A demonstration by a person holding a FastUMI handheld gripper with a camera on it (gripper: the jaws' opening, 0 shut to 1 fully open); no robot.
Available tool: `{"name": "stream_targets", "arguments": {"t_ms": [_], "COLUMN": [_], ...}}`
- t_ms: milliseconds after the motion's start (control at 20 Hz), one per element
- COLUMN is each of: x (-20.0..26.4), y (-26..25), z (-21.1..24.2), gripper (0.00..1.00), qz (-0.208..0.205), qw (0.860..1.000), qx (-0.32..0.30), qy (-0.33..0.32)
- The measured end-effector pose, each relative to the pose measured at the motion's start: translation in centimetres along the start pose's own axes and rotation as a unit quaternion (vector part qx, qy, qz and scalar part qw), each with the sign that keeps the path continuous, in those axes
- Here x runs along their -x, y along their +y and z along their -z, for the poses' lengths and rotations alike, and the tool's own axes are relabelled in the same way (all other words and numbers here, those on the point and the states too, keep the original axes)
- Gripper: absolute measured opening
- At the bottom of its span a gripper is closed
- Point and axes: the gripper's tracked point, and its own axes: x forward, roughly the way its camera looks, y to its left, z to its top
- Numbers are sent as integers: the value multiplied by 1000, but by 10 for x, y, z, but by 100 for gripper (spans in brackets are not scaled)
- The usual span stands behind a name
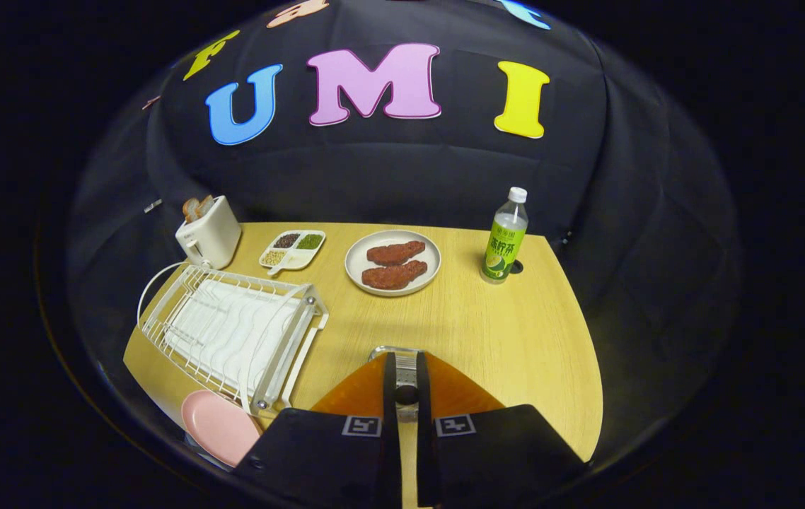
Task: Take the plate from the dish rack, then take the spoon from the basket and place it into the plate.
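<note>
On a wooden table (516, 332), a pink plate (215, 424) lies at eight o'clock beside the white dish rack (233, 332). The gripper (406, 385) at six o'clock has its fingers pinched onto a metal spoon (402, 367). A green bottle (505, 240) stands at one o'clock.

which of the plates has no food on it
The pink plate, beside the near end of the dish rack. The white plate further back holds two meat pieces; the tongs clamp something orange.
</note>
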Motion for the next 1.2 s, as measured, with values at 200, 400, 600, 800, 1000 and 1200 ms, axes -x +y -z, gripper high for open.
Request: {"name": "stream_targets", "arguments": {"t_ms": [200, 400, 600, 800, 1000, 1200], "x": [30, 69, 107, 133, 138, 124], "y": [4, 31, 79, 138, 193, 233], "z": [-45, -75, -77, -55, -15, 37], "gripper": [13, 13, 13, 12, 13, 13], "qz": [18, -2, -52, -119, -170, -206], "qw": [999, 997, 995, 991, 984, 977], "qx": [3, 9, 18, 21, 40, 60], "qy": [-41, -74, -78, -57, -29, 12]}}
